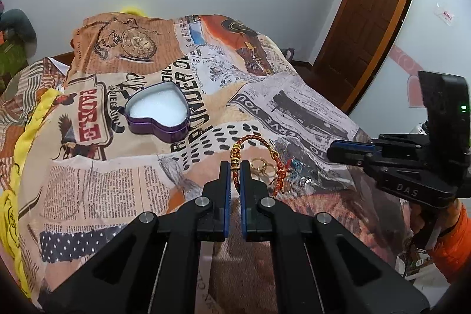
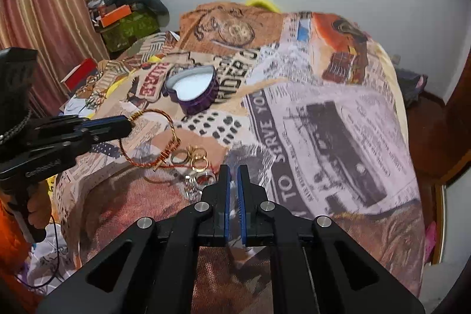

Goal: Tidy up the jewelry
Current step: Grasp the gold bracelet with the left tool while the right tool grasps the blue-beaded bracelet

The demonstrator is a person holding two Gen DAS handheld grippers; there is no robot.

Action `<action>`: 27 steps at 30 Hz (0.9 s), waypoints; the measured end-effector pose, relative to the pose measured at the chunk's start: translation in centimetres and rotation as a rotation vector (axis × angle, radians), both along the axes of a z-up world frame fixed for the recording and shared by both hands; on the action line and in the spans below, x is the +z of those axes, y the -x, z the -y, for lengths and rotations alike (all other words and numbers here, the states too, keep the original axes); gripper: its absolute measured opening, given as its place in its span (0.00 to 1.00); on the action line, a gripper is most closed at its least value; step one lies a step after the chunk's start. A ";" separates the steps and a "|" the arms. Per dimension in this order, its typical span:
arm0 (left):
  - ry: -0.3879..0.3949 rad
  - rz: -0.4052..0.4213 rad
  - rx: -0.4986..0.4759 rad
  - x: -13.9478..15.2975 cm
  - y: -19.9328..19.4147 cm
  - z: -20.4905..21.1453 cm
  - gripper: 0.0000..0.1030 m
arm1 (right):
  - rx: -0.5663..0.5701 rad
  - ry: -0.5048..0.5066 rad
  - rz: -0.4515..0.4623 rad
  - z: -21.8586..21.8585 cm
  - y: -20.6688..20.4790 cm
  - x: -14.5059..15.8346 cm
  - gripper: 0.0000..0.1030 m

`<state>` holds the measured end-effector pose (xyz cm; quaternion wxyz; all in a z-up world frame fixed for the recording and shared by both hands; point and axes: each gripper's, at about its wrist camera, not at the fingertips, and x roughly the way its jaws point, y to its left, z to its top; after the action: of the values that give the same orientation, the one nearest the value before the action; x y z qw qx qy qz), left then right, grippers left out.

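Observation:
My left gripper [image 1: 234, 165] is shut on a red-and-gold braided bracelet [image 1: 256, 139], pinching it near its gold beads. In the right wrist view the left gripper [image 2: 129, 124] holds the bracelet [image 2: 172, 124] lifted, its lower loop hanging toward the bedspread. Gold rings [image 1: 262, 165] [image 2: 197, 158] and a red-stone ring [image 2: 203, 178] lie in a small heap on the cloth. My right gripper [image 2: 234, 169] is shut just right of that heap; I see nothing clearly held in it. It shows from the side [image 1: 331, 152]. An open purple heart-shaped tin [image 1: 157, 111] [image 2: 194, 87] with white lining sits farther back.
A newspaper-print bedspread [image 1: 117, 181] [image 2: 323, 122] covers the bed. Yellow cloth [image 1: 29, 122] bunches along its left edge. A brown door [image 1: 368, 19] stands at the right, a striped curtain [image 2: 44, 5] and stacked boxes [image 2: 123, 19] at the left. An orange sleeve [image 1: 453, 240] holds the right gripper.

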<state>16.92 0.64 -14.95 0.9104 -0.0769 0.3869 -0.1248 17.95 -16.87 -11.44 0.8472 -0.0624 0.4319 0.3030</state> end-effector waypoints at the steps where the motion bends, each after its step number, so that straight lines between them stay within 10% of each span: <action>1: -0.002 -0.003 0.002 -0.1 0.1 0.0 0.04 | -0.003 0.006 -0.011 -0.2 -0.2 -0.4 0.11; 27: 0.017 -0.038 0.018 -2.3 -1.3 -1.1 0.04 | 0.077 0.070 -0.092 -3.0 -2.9 -3.8 0.07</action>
<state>18.24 1.69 -17.30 0.9033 -0.0905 0.4023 -0.1186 20.87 -13.86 -15.24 0.8115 -0.0946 0.4778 0.3228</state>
